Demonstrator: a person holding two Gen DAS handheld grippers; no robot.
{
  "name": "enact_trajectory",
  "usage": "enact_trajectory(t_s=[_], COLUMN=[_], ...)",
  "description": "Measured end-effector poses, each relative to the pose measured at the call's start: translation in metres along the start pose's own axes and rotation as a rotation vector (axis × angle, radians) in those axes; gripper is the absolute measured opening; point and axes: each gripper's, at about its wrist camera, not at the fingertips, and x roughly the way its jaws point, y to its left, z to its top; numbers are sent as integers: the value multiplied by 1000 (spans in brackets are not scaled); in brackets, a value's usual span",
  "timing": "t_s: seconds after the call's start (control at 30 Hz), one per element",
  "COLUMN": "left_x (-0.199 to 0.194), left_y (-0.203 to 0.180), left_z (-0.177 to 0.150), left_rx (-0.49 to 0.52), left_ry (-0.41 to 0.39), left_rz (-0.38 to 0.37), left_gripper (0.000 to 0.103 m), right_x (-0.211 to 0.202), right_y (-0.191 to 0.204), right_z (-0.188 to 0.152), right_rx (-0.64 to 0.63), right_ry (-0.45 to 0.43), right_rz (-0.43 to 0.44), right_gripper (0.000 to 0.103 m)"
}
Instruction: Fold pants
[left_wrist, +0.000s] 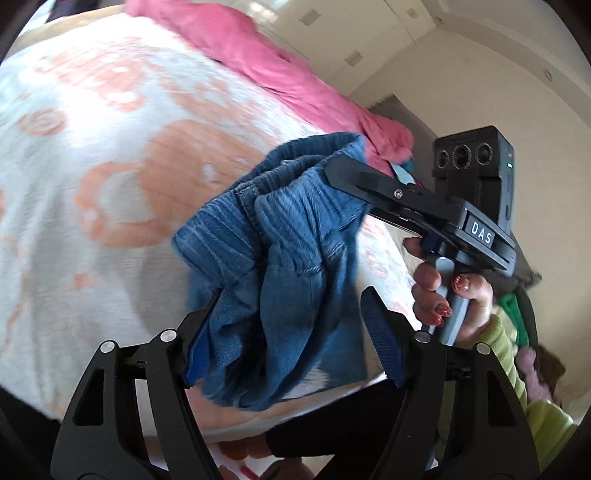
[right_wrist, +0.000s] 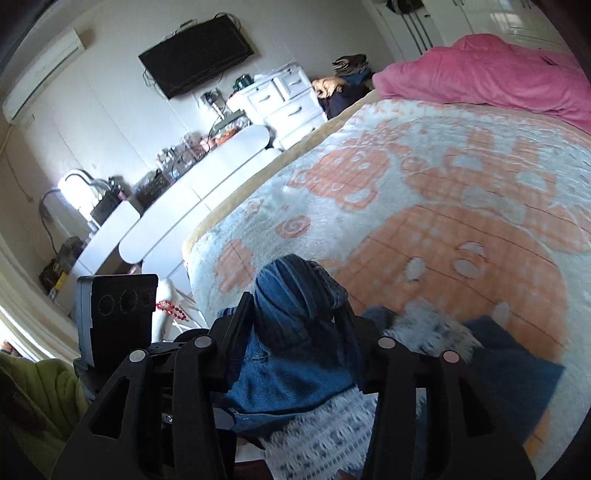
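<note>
The pants are blue denim (left_wrist: 280, 258), bunched and held up above the bed. In the left wrist view my left gripper (left_wrist: 291, 325) stands wide open; the denim hangs between its fingers and drapes against the left finger (left_wrist: 199, 343). My right gripper (left_wrist: 343, 173) comes in from the right and is shut on the waistband. In the right wrist view my right gripper (right_wrist: 295, 314) is shut on the bunched denim (right_wrist: 295, 295), which hangs down below it. The left gripper's camera body (right_wrist: 118, 317) shows at the left.
The bed has a white and orange patterned blanket (right_wrist: 424, 206), with a pink cover (right_wrist: 480, 74) at its far end. A long white dresser (right_wrist: 192, 184) with clutter and a white drawer unit (right_wrist: 284, 99) stand along the wall left of the bed.
</note>
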Motion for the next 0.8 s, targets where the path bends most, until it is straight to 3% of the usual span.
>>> enact_trajectory(t_s=[0.07, 0.13, 0.23, 0.4, 0.5, 0.57, 0.6, 0.7, 0.8], left_x=[12, 20, 28, 31, 42, 47, 49, 49, 46], left_y=[-18, -29, -42, -41, -34, -31, -31, -34, -35], left_z=[-6, -12, -24, -28, -33, -37, -41, -43, -38], left_rx=[55, 97, 155, 206, 231, 240, 242, 274, 257], left_ry=[38, 70, 102, 91, 139, 165, 177, 181, 174], left_rz=[-30, -46, -45, 96, 167, 176, 163, 176, 170], left_gripper=[67, 68, 68, 68, 68, 68, 68, 69, 72], right_x=[-22, -48, -68, -63, -45, -26, -22, -26, -28], right_y=[-10, -27, -42, -35, -34, -46, -53, -68, -59], right_z=[-11, -25, -45, -68, -78, -90, -97, -106, -105], right_rx=[13, 74, 123, 108, 78, 58, 74, 160, 116], right_ry=[-34, -92, -124, -93, -2, 127, 164, 143, 120], right_rz=[-27, -92, -202, -239, -324, -483, -515, -459, -472], right_gripper=[57, 75, 75, 75, 73, 73, 76, 77, 78])
